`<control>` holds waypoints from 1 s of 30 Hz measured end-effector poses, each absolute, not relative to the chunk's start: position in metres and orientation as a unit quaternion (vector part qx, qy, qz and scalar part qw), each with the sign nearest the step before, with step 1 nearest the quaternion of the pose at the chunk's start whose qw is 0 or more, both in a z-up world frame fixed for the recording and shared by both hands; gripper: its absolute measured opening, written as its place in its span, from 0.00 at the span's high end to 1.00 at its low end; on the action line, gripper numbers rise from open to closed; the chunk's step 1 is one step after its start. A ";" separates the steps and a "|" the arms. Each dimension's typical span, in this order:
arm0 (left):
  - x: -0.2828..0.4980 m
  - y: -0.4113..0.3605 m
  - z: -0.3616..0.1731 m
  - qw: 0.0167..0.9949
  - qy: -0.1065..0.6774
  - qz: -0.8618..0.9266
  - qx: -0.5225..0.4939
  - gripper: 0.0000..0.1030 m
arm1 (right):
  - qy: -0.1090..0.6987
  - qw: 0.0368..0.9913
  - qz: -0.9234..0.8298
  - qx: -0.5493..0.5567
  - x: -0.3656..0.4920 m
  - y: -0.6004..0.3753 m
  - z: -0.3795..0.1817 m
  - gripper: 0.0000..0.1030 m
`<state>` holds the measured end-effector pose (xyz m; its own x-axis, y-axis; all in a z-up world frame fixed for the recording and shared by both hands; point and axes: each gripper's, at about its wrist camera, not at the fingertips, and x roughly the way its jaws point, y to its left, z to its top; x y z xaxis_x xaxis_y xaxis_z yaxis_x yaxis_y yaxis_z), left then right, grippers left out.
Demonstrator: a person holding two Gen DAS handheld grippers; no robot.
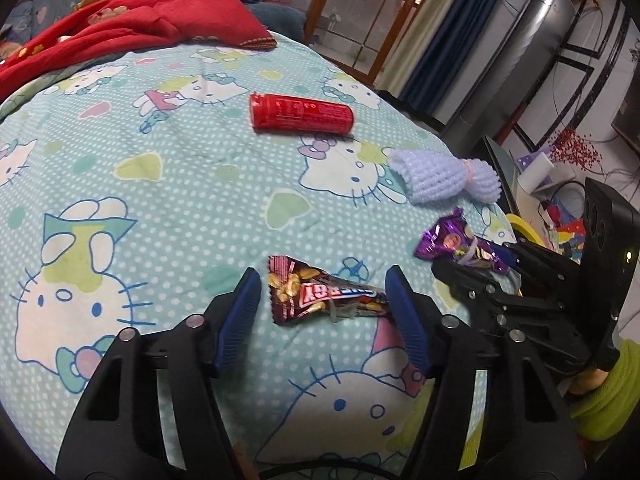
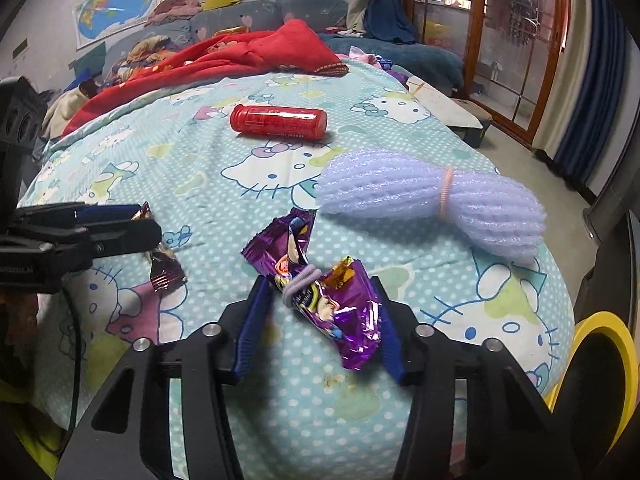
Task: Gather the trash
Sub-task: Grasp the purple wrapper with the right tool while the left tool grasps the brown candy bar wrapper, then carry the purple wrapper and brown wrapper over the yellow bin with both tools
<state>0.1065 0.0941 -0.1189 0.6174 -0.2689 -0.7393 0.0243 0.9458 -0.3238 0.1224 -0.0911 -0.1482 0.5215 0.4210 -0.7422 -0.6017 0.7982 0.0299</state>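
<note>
yellow bin (image 2: 600, 360) rim large in right wrist view; sliver in left.

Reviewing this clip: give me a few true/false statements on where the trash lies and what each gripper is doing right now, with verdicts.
1. The left gripper straddles a dark red snack wrapper. True.
2. The red can stands upright. False: it lies on its side on the cartoon-cat bedspread.
3. The right gripper has a purple wrapper between its fingers. True.
4. The pale foam net is tied in the middle with a pink band. True.
5. The foam net is inside the yellow-rimmed bin. False: it lies on the bedspread, near its edge.
6. The purple wrapper hangs lifted in the air. False: it rests on the bedspread.
</note>
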 end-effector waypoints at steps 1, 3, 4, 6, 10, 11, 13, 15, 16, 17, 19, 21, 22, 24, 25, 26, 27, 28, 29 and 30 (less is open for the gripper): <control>0.107 0.092 -0.119 0.888 0.431 -0.084 -0.137 0.48 | 0.390 0.865 0.295 -0.114 0.123 -0.092 -0.149 0.59; 0.108 0.088 -0.120 0.888 0.432 -0.087 -0.133 0.59 | 0.388 0.867 0.292 -0.114 0.123 -0.093 -0.149 0.66; 0.108 0.087 -0.120 0.887 0.433 -0.089 -0.131 0.62 | 0.387 0.867 0.293 -0.113 0.123 -0.094 -0.149 0.68; 0.109 0.087 -0.121 0.887 0.434 -0.091 -0.131 0.66 | 0.386 0.868 0.293 -0.111 0.123 -0.096 -0.148 0.71; 0.108 0.089 -0.121 0.886 0.432 -0.094 -0.139 0.72 | 0.383 0.869 0.293 -0.111 0.121 -0.098 -0.147 0.80; 0.108 0.089 -0.121 0.886 0.431 -0.096 -0.139 0.74 | 0.382 0.869 0.293 -0.111 0.121 -0.098 -0.147 0.81; 0.108 0.089 -0.121 0.887 0.430 -0.098 -0.139 0.76 | 0.383 0.869 0.295 -0.109 0.120 -0.099 -0.147 0.81; 0.107 0.088 -0.120 0.888 0.427 -0.102 -0.139 0.84 | 0.383 0.869 0.295 -0.106 0.119 -0.101 -0.147 0.81; 0.106 0.087 -0.118 0.889 0.424 -0.104 -0.138 0.84 | 0.382 0.869 0.296 -0.103 0.119 -0.102 -0.146 0.82; 0.105 0.086 -0.116 0.891 0.419 -0.107 -0.136 0.85 | 0.382 0.869 0.297 -0.101 0.118 -0.103 -0.146 0.82; 0.104 0.084 -0.111 0.896 0.410 -0.111 -0.132 0.89 | 0.382 0.869 0.299 -0.097 0.117 -0.105 -0.144 0.82; 0.103 0.080 -0.106 0.899 0.402 -0.115 -0.129 0.90 | 0.381 0.870 0.298 -0.092 0.117 -0.108 -0.142 0.82; 0.103 0.078 -0.105 0.900 0.400 -0.117 -0.129 0.90 | 0.381 0.870 0.298 -0.090 0.118 -0.110 -0.141 0.82; 0.103 0.073 -0.102 0.901 0.396 -0.121 -0.127 0.90 | 0.378 0.873 0.297 -0.083 0.117 -0.115 -0.137 0.82; 0.103 0.071 -0.101 0.901 0.395 -0.124 -0.127 0.90 | 0.377 0.874 0.296 -0.080 0.117 -0.117 -0.135 0.82; 0.103 0.069 -0.099 0.902 0.393 -0.126 -0.127 0.90 | 0.375 0.876 0.295 -0.075 0.117 -0.120 -0.132 0.82; 0.102 0.067 -0.097 0.903 0.390 -0.128 -0.126 0.91 | 0.373 0.877 0.294 -0.072 0.117 -0.123 -0.130 0.82; 0.103 0.064 -0.094 0.905 0.386 -0.131 -0.125 0.91 | 0.371 0.879 0.293 -0.069 0.117 -0.125 -0.128 0.82; 0.103 0.061 -0.091 0.905 0.384 -0.134 -0.123 0.91 | 0.368 0.881 0.291 -0.065 0.117 -0.129 -0.125 0.82; 0.104 0.059 -0.090 0.906 0.382 -0.137 -0.122 0.92 | 0.366 0.882 0.289 -0.059 0.117 -0.133 -0.122 0.82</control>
<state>0.1036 0.0591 -0.0897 0.6709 -0.3406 -0.6587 0.1544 0.9329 -0.3253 0.1174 -0.1326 -0.1218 0.5645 0.4669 -0.6807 -0.5540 0.8256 0.1069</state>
